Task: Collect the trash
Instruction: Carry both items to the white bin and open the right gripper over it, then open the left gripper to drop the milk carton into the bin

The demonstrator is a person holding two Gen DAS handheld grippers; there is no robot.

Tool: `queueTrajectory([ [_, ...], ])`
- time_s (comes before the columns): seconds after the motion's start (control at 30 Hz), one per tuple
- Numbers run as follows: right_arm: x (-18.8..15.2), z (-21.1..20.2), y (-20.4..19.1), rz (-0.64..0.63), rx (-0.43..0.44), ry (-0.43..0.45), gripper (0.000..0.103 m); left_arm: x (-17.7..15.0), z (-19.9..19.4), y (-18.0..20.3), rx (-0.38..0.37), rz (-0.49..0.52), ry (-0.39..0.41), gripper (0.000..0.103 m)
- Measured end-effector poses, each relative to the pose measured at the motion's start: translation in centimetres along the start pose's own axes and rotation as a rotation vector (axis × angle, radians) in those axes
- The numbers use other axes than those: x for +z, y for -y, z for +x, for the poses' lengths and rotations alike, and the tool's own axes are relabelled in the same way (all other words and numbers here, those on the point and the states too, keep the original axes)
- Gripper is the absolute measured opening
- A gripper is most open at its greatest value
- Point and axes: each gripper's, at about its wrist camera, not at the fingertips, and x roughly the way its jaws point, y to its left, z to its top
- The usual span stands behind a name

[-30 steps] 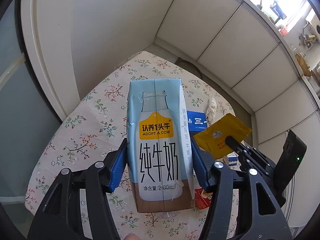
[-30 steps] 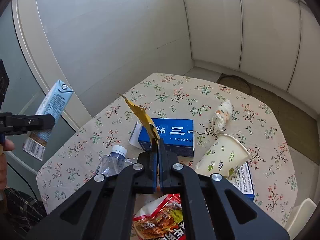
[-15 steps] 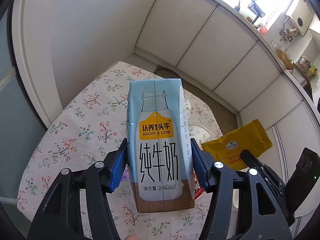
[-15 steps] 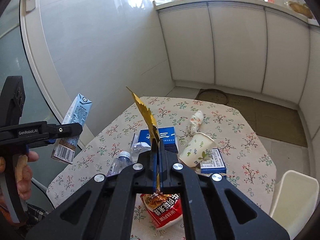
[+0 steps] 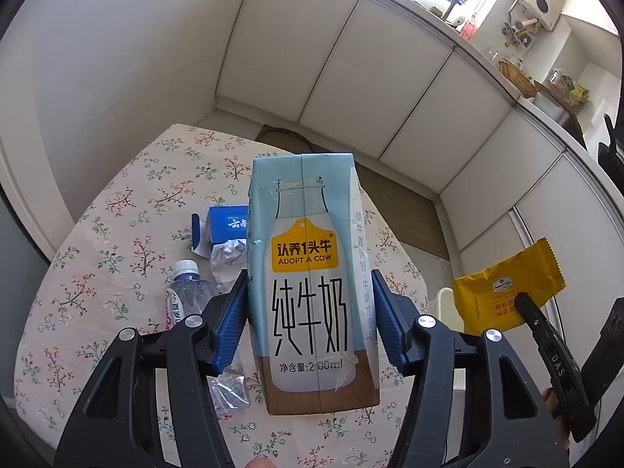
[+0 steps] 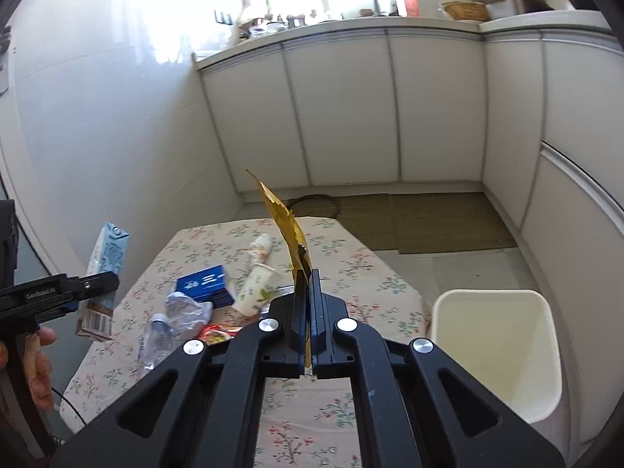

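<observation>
- The left hand-held gripper (image 5: pixel 310 323) is clenched on a pale-blue milk carton (image 5: pixel 312 273), its blue pads pressing the carton's two sides; the carton stands upright between them, lifted clear above the bench (image 5: pixel 117 234).
- The right hand-held gripper (image 6: pixel 310 312) is clamped tight on a yellow snack wrapper (image 6: pixel 288 230), which sticks up edge-on from its tips.
- Below and ahead of the left hand-held gripper, on the flowered bench, lie a crushed plastic bottle (image 5: pixel 183 292), a crumpled paper (image 5: pixel 228 253) and a blue box (image 5: pixel 228 226).
- A paper cup (image 6: pixel 255 286) lies tipped beside the blue box.
- A white bin (image 6: pixel 495 351) stands on the floor, to the right of the right hand-held gripper, just beside the bench.
</observation>
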Motion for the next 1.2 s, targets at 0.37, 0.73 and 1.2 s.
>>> queueTrajectory([
  [0.37, -2.0, 1.6, 10.6, 0.231, -0.34, -0.091, 0.007, -1.6, 3.5, 4.6, -0.007, 0.078, -0.03, 0.057],
  [0.73, -2.5, -2.8, 16.9, 0.312, -0.535, -0.009, 0.084, -4.9, 7.5, 13.9, -0.12, 0.219, -0.052, 0.057],
  [1.2, -4.5, -7.8, 25.4, 0.539, -0.651, 0.008, 0.09, -9.2, 12.3, 27.8, -0.251, 0.396, -0.123, 0.057],
])
